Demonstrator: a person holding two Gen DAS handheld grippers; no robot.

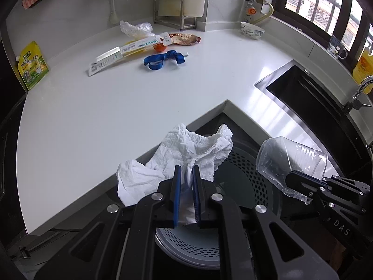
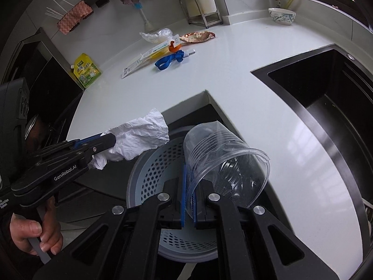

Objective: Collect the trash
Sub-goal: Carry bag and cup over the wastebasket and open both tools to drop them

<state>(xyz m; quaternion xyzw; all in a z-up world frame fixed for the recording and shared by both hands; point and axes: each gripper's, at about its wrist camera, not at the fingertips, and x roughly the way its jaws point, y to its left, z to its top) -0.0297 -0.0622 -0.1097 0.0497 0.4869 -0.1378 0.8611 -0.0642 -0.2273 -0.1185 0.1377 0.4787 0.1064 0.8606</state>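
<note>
Over the bin (image 2: 149, 177): left hand-held gripper (image 1: 186, 175) clamps a tissue (image 1: 186, 149), right hand-held gripper (image 2: 189, 182) clamps a plastic cup (image 2: 223, 158). Neither dropped yet; wrappers (image 1: 130, 49) beyond the bin remain on the surface (image 1: 116, 98).

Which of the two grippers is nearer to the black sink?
Right. The right gripper, holding a clear plastic cup, is on the sink's side; the left gripper, holding crumpled tissue, is farther away.

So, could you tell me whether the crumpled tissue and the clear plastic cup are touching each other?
Apart. The right wrist view shows the tissue and the cup with the perforated bin visible between them.
</note>
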